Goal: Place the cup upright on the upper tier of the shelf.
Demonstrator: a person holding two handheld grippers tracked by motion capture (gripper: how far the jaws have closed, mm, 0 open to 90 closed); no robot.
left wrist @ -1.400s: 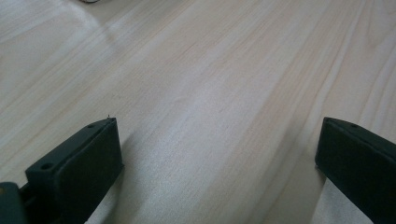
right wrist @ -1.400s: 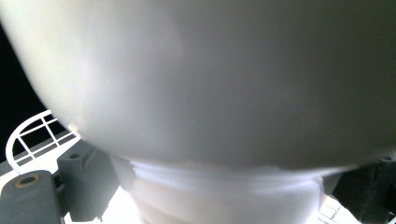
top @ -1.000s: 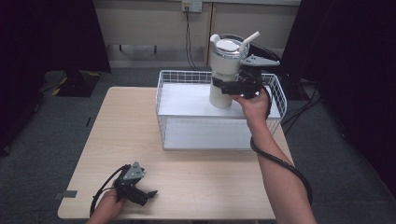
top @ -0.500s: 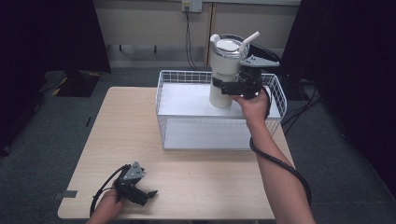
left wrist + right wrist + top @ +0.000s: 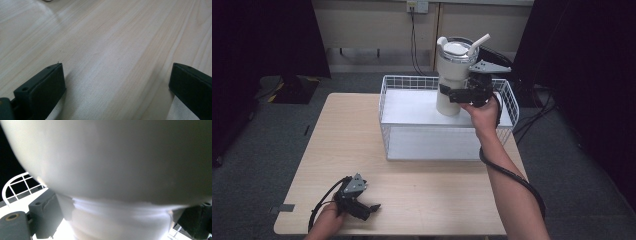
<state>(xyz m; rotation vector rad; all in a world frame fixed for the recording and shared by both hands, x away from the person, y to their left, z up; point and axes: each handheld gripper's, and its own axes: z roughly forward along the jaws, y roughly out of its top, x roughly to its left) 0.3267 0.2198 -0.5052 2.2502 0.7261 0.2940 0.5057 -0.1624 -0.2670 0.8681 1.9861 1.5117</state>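
On the wooden table (image 5: pixel 422 150), right tongs (image 5: pixel 457 95) clamp the unlabelled white tumbler (image 5: pixel 452 75); left tongs (image 5: pixel 364 209) rest apart.

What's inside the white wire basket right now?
The white tumbler with a straw stands in the wire basket, gripped low on its body by the right gripper. The rest of the basket's white floor looks bare; the patch under the tumbler is hidden.

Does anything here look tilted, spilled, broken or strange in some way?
Nothing stands out. The white tumbler is upright over the wire basket, with the right hand-held gripper closed around its narrow lower part. Its straw leans, as straws do. The left hand-held gripper rests open on the table. No spill shows.
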